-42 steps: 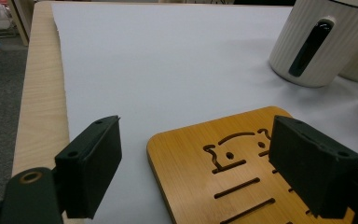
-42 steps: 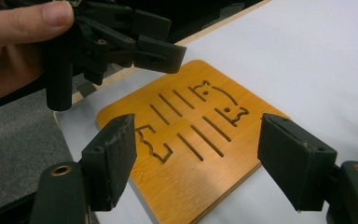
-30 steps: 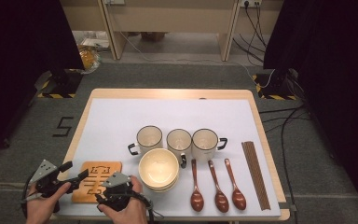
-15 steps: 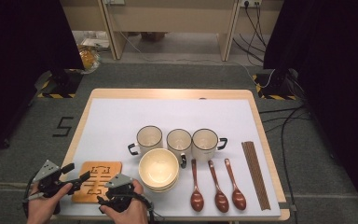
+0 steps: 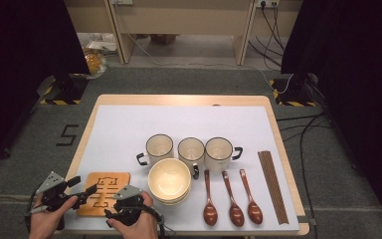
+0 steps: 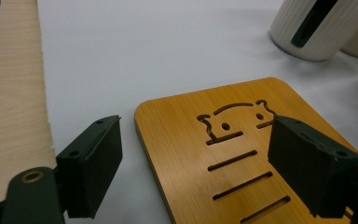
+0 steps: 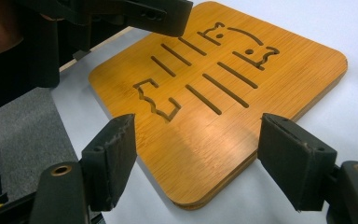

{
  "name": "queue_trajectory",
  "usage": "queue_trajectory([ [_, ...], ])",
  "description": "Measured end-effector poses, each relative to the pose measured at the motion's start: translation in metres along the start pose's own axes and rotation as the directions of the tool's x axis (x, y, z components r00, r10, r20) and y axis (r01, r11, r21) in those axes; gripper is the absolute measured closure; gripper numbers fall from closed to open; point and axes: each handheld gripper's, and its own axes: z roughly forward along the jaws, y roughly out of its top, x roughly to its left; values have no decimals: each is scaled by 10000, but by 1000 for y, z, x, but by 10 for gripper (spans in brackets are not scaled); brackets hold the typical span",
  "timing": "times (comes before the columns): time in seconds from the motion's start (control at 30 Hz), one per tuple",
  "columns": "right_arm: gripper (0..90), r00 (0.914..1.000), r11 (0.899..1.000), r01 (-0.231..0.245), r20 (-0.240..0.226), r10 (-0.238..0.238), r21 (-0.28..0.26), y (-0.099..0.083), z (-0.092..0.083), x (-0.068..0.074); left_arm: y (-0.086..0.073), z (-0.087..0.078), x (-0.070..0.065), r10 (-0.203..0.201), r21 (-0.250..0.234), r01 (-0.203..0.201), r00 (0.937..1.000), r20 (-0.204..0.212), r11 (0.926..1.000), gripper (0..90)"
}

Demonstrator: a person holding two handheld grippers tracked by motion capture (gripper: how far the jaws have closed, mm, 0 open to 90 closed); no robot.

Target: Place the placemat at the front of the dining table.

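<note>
A square bamboo trivet with cut-out slots lies flat at the front left of the white mat. My left gripper comes in from the left, open. In the left gripper view its jaws straddle the trivet's left edge, one over the mat and one over the wood, and the left gripper holds nothing. My right gripper sits at the trivet's front right corner, open. In the right gripper view the right gripper spans the trivet's near corner without gripping it. The left gripper shows at the top.
A stack of cream bowls stands just right of the trivet. Behind it are three mugs. Three brown spoons and a bundle of chopsticks lie to the right. The table's wooden edge runs along the left.
Both hands have shifted only slightly beside the trivet. The trivet has not moved.
</note>
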Motion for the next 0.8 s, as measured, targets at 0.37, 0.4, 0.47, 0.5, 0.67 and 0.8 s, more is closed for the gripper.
queue_trajectory([
  [0.37, 283, 10000, 10000, -29, -20, 29, 40, 0, 2, -1, -1, 1, 0, -97, 149, 97, 10000, -17, 9998, 172],
  [0.4, 282, 10000, 10000, 2, -18, -2, 30, 1, 2, -1, -1, 1, 0, -109, 156, 109, 9999, -25, 9998, 172],
  [0.47, 283, 10000, 10000, -12, -18, 12, 28, 1, 3, -1, -1, 1, 1, -123, 194, 123, 9999, -15, 9997, 173],
  [0.5, 282, 10000, 10000, -42, -36, 42, 34, 1, 3, -1, -1, 1, 1, -135, 214, 135, 9999, -18, 9997, 173],
  [0.67, 283, 10000, 10000, 35, -38, -35, 53, 2, 5, -2, -1, 1, 1, -240, 342, 242, 9997, -87, 9991, 174],
  [0.8, 283, 10000, 10000, 10, -30, -9, 67, 2, 6, -2, -2, 0, 1, -277, 477, 283, 9995, -125, 9985, 176],
])
